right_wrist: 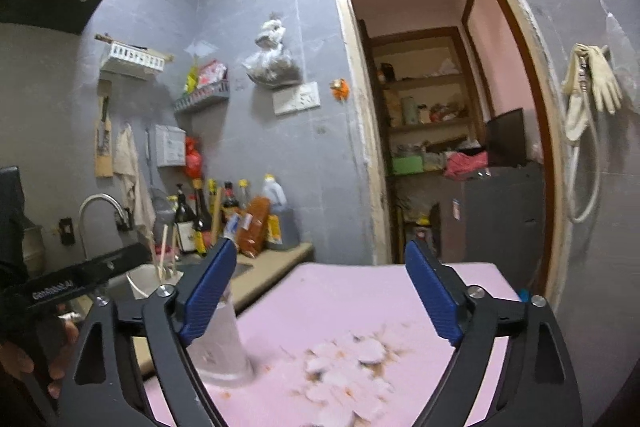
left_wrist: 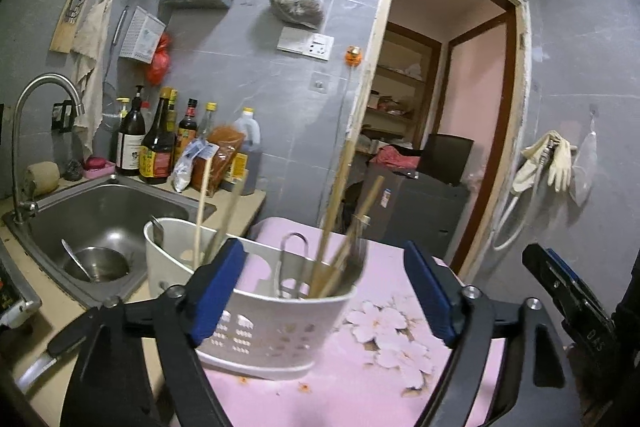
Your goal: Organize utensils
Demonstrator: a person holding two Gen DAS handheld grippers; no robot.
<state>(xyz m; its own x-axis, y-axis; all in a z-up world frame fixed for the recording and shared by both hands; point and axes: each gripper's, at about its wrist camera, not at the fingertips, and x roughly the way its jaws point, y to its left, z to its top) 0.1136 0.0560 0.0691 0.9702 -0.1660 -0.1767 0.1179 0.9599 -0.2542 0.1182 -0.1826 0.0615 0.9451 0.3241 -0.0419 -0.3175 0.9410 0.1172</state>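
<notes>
A white perforated utensil caddy (left_wrist: 276,331) stands on the pink flowered tabletop (left_wrist: 360,379). It holds several wooden chopsticks (left_wrist: 336,227) and a metal utensil with a looped handle (left_wrist: 294,259). My left gripper (left_wrist: 324,291) is open just in front of the caddy, its left finger (left_wrist: 212,287) overlapping the rim. My right gripper (right_wrist: 320,291) is open and empty above the pink tabletop (right_wrist: 340,307). The caddy shows blurred behind its left finger in the right wrist view (right_wrist: 224,347). The right gripper's body shows at the far right of the left wrist view (left_wrist: 568,291).
A steel sink (left_wrist: 100,211) with a bowl and spoon (left_wrist: 96,263) lies to the left, with a faucet (left_wrist: 32,131). Sauce bottles (left_wrist: 160,143) stand against the grey tiled wall. An open doorway (left_wrist: 440,107) is behind the table. Gloves (left_wrist: 548,155) hang on the right wall.
</notes>
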